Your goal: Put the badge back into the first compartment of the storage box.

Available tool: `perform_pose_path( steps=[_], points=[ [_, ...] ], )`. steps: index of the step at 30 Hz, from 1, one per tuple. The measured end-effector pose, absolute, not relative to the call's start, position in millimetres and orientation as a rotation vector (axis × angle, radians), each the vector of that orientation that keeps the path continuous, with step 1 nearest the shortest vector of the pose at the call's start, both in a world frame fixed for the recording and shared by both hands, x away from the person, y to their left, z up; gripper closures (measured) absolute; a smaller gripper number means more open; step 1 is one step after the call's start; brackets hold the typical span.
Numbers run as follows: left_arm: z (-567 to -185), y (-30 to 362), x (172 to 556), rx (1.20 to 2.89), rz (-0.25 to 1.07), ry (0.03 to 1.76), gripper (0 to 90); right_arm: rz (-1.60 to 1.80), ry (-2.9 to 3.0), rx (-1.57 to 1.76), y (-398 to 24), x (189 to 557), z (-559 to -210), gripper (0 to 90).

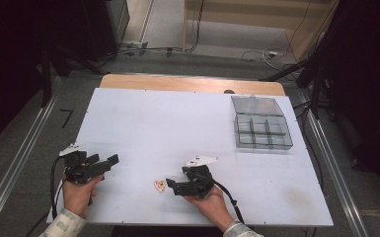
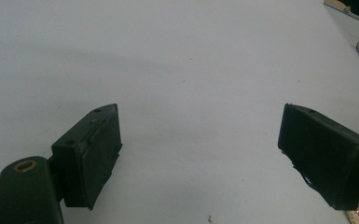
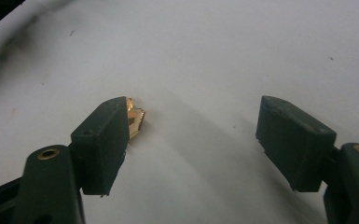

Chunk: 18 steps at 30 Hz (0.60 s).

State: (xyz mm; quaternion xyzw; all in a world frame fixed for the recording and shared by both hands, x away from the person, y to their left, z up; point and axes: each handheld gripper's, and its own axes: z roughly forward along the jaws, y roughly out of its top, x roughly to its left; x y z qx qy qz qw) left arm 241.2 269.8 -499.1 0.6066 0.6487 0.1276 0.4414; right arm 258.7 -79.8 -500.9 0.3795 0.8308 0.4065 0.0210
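- High view: a white table (image 1: 177, 118) carries a small gold-and-white piece (image 1: 160, 185) near its front edge and a clear compartment box (image 1: 259, 124) at the far right, well apart from the piece.
- Right gripper (image 1: 173, 185) lies low over the table, held by a hand (image 1: 211, 203); its tips point at the small piece, which sits just beside them.
- Right gripper view: the jaws stand spread; the gold piece (image 3: 136, 117) shows at the edge of the left-hand jaw, partly hidden by it, and not between the two jaws.
- Left gripper (image 1: 107, 163) hovers at the table's left, jaws spread around bare table surface.
- Progress, as judged: the piece is not yet gripped; centring the jaws, closing, and any carry to the box remain.
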Motion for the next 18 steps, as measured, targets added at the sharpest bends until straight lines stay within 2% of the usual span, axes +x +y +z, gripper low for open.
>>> perform_pose_path(
  steps=[7, 18],
  points=[
    [-499, 270, 241, 1.507, 0.317, 1.609, 13.7, 1.271, 2.597, 1.160, -70, 256, -503, 28.8],
    [-499, 270, 241, 1.506, 0.317, 1.612, 13.7, 1.280, 2.634, 1.130, -61, 256, -507, 50.6]
  ],
)
